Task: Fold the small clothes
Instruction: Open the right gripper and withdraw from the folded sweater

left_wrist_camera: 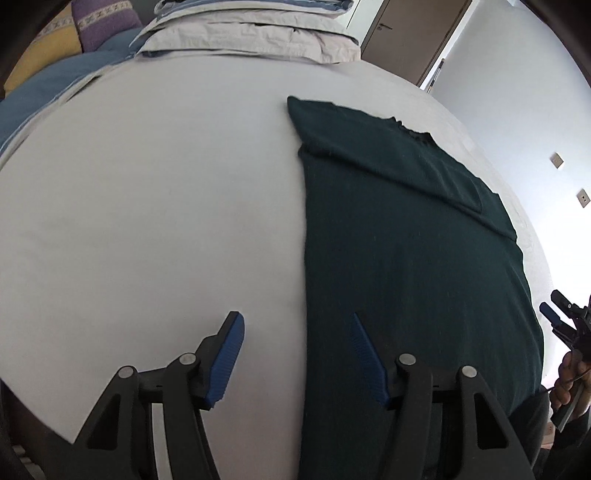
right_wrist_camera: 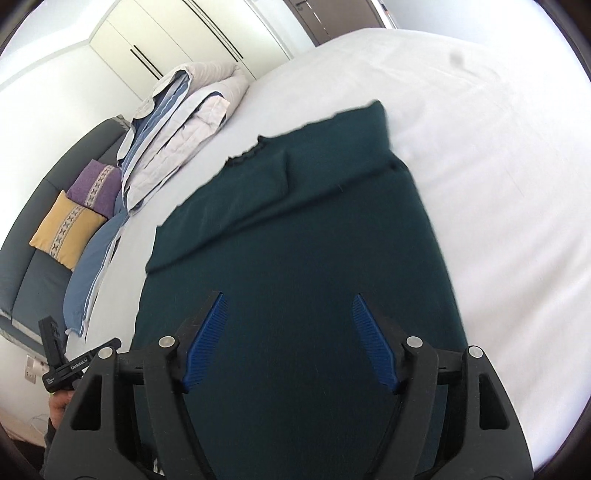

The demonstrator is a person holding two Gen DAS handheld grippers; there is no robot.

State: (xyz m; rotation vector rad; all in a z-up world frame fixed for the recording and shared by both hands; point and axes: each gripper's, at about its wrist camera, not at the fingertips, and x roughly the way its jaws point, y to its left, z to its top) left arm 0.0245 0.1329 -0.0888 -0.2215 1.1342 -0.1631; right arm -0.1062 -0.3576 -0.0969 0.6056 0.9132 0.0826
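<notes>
A dark green garment (left_wrist_camera: 406, 258) lies flat on the white bed (left_wrist_camera: 166, 203), its sleeves folded in over the body; it also shows in the right wrist view (right_wrist_camera: 295, 240). My left gripper (left_wrist_camera: 295, 325) is open and empty above the garment's left edge near the bed's front. My right gripper (right_wrist_camera: 288, 306) is open and empty, hovering over the garment's lower part. The right gripper also shows at the far right of the left wrist view (left_wrist_camera: 554, 317). The left gripper shows at the lower left of the right wrist view (right_wrist_camera: 59, 354).
A folded stack of white and blue bedding (left_wrist_camera: 251, 40) lies at the far end of the bed (right_wrist_camera: 177, 122). Purple (right_wrist_camera: 96, 188) and yellow (right_wrist_camera: 66, 229) cushions sit on a dark sofa (right_wrist_camera: 22, 280). Wardrobe doors (right_wrist_camera: 177, 40) and a room door (left_wrist_camera: 410, 33) stand beyond.
</notes>
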